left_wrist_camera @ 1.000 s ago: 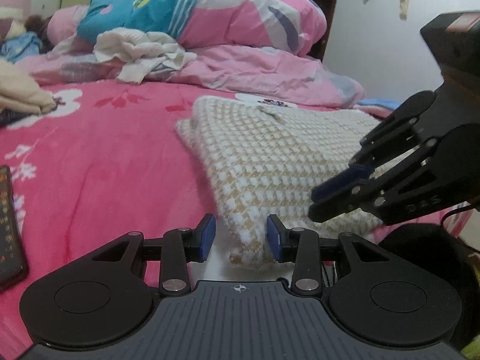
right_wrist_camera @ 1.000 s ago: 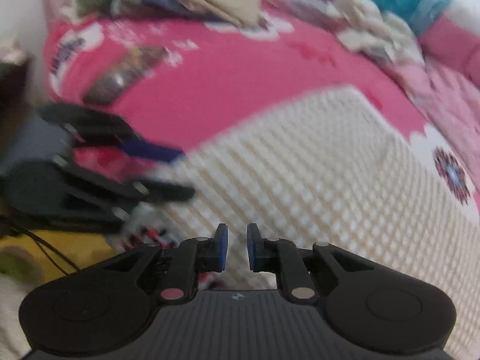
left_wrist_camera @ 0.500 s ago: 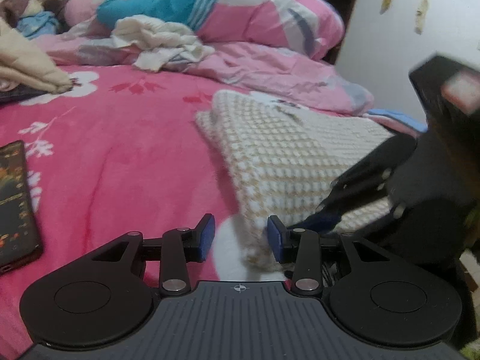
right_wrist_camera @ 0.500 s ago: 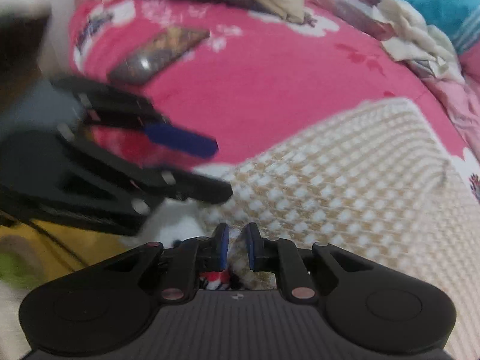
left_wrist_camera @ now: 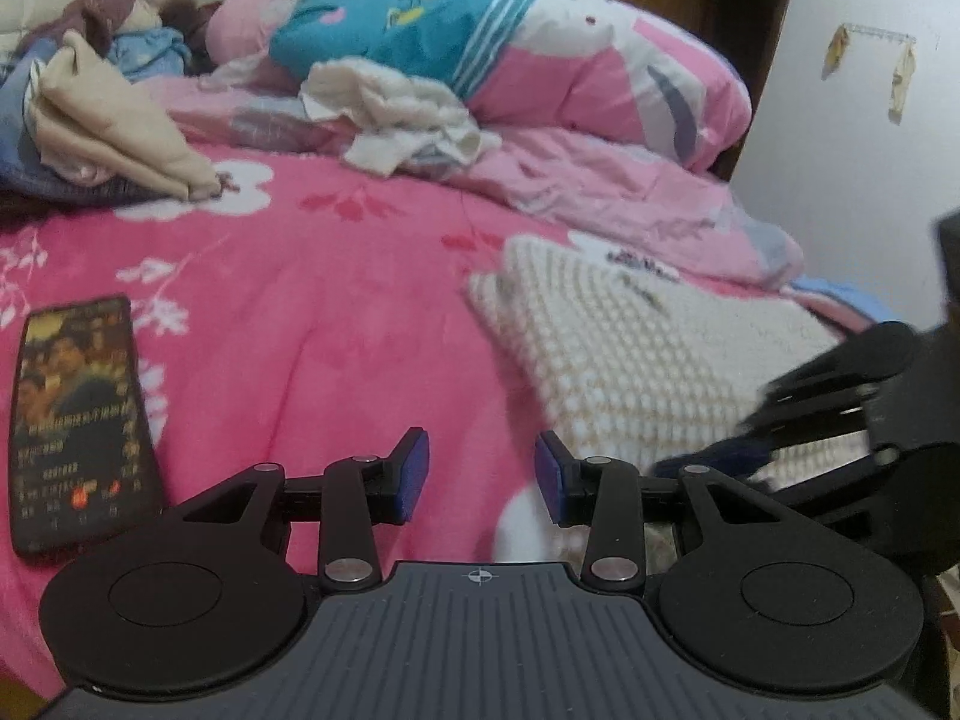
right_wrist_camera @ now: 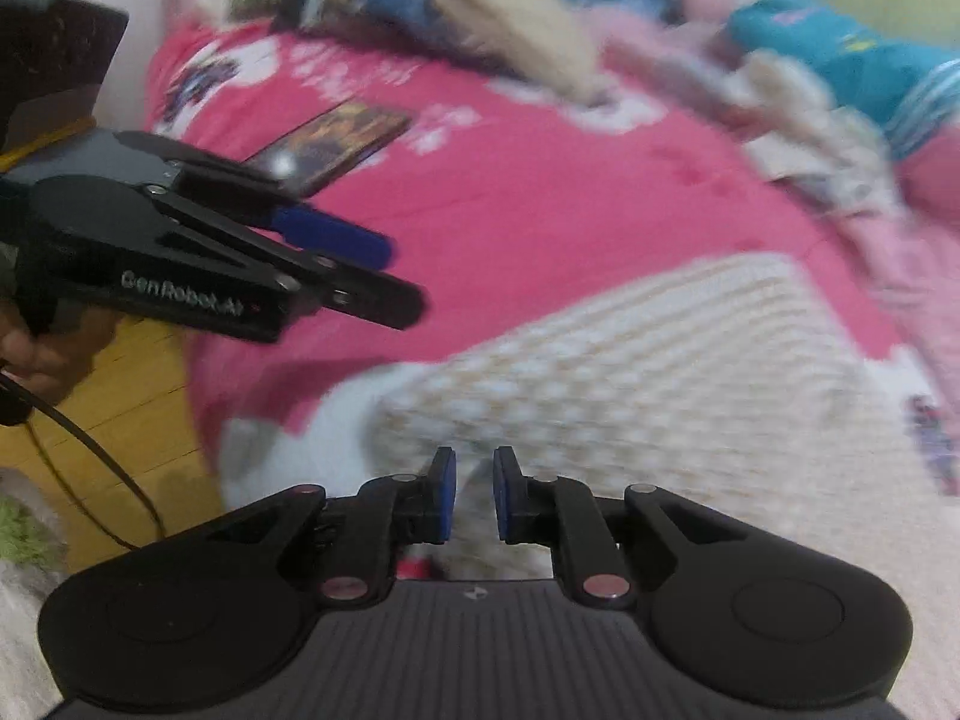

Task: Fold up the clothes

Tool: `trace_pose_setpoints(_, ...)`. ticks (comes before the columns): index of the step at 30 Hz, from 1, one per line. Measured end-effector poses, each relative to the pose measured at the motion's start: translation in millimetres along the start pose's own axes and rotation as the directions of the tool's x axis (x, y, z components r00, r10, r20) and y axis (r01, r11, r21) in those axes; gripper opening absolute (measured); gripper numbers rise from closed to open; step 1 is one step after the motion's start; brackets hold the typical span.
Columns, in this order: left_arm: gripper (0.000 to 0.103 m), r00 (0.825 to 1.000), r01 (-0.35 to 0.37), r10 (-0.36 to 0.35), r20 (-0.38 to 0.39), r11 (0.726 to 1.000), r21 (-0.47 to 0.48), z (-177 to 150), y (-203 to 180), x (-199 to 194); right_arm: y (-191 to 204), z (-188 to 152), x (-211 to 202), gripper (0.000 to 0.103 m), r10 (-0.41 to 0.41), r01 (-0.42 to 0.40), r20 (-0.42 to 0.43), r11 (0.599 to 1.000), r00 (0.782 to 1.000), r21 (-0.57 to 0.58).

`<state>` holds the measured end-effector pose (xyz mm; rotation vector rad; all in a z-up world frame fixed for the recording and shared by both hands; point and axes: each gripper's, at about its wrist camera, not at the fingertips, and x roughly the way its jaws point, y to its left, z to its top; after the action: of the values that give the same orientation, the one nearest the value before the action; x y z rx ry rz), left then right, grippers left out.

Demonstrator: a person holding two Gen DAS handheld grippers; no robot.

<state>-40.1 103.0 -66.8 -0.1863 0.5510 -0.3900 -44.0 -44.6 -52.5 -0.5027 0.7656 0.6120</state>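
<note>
A: Bedroom, pink floral bed [left_wrist_camera: 336, 312]. Rumpled quilt [left_wrist_camera: 600, 96] and a pile of clothes [left_wrist_camera: 114, 126] at the far side, phone [left_wrist_camera: 72, 420] face up on the cover at my left.

B: Where's the task item?

A: The knit [left_wrist_camera: 636, 360], cream and tan check, lies folded flat on the bed near the edge, right of centre in the left wrist view. In the right wrist view the knit [right_wrist_camera: 660, 384] fills the lower middle, blurred.

B: Left tool?

A: My left tool [left_wrist_camera: 480, 474] is spread wide with nothing between the pads, over bare cover just left of the knit's near corner. From the right camera the left tool [right_wrist_camera: 372, 276] hangs above the bed edge, clear of the cloth, a hand [right_wrist_camera: 42, 354] gripping its handle.

B: Right tool?

A: My right tool [right_wrist_camera: 474, 495] is at a narrow gap, low at the knit's near edge. Cloth shows behind the gap; whether it's pinched, I can't tell. In the left view the right tool [left_wrist_camera: 714, 462] is blurred against the knit's near side.
</note>
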Motion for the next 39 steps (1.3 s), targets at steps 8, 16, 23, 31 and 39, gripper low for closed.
trace_pose_setpoints(8,0.040,0.993,0.088,-0.098,0.067,0.986,0.139,33,-42,15,-74,-59,-123,0.025,-0.337,0.225,0.224,0.883,0.914,0.411)
trace_pose_setpoints(16,0.040,0.950,0.311,-0.302,-0.079,0.936,0.163,44,-101,69,-115,-101,-109,0.027,-0.254,0.053,0.260,0.801,0.932,0.596)
trace_pose_setpoints(23,0.040,0.957,0.283,-0.266,-0.114,0.941,0.186,26,-126,116,-159,-122,-60,0.026,-0.153,-0.077,0.298,0.768,0.942,0.636)
trace_pose_setpoints(31,0.040,0.955,0.291,-0.283,-0.089,0.952,0.093,26,-110,128,-275,-244,-97,0.000,-0.307,-0.126,0.317,0.510,0.898,0.851)
trace_pose_setpoints(39,0.040,0.961,0.273,-0.266,-0.078,0.957,0.098,37,-114,135,-293,-250,-128,0.002,-0.404,-0.113,0.313,0.447,0.860,0.888)
